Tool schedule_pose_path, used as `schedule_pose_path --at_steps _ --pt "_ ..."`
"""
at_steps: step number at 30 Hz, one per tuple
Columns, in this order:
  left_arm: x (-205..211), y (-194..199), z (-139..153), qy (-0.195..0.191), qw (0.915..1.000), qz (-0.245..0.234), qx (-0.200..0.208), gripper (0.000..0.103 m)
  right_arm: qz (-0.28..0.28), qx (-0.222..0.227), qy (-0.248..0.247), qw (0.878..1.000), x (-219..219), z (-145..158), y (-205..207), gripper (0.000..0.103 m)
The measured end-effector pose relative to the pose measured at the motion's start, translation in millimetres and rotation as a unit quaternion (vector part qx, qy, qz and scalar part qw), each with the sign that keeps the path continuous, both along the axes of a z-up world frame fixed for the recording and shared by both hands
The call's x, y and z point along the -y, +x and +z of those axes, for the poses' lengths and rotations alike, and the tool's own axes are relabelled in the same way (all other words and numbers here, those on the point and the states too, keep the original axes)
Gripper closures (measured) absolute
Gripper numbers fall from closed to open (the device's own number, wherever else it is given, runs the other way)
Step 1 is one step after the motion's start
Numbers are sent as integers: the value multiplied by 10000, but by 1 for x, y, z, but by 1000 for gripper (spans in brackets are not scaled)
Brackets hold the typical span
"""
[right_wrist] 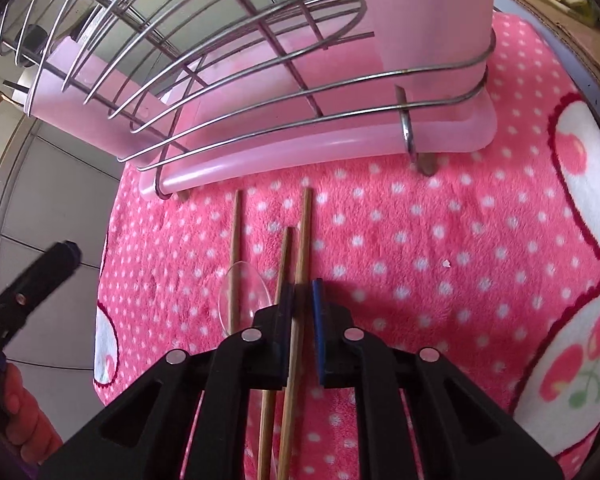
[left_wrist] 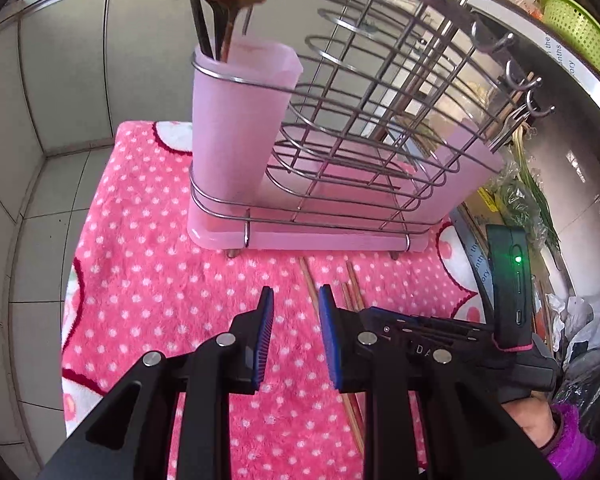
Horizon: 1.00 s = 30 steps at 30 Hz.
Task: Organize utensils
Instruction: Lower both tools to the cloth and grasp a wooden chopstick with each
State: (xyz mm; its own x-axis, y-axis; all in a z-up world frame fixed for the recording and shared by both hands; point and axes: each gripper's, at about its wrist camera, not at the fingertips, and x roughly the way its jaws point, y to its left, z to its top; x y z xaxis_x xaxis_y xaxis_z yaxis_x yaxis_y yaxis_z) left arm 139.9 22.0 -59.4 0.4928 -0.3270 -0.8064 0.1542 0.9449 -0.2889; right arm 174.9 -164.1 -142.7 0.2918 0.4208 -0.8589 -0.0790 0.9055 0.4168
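The right hand-held gripper [right_wrist: 301, 312] hangs low over the towel [right_wrist: 420, 240], its fingers narrowed around one chopstick [right_wrist: 303, 240], likely about to pinch it; contact is unclear. Two more chopsticks and a clear spoon [right_wrist: 242, 292] lie just left. The left hand-held gripper [left_wrist: 296, 344] hovers open, empty, facing the rack [left_wrist: 340, 152].

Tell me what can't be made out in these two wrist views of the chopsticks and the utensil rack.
- Chopsticks, right wrist view: near ends hidden under the right gripper; actual contact unclear.
- Clear spoon, right wrist view: handle hidden behind the gripper body.
- Utensils in the pink cup, left wrist view: tops blurred, cut by the top edge.
- Left gripper: open, empty.
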Motion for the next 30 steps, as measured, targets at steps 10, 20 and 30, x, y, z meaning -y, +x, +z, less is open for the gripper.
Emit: schedule_pose_path --at_steps 10,20,30 --pt "38 26 -29 264 9978 -70 -611 81 -322 75 -7 9995 32 10 -20 96" --pt "61 57 -68 785 9890 296 -1217 84 -292 27 -60 9996 63 12 -34 95" --pt "85 60 -74 1143 9881 232 -1007 98 -129 7 -78 9999 71 17 -38 93"
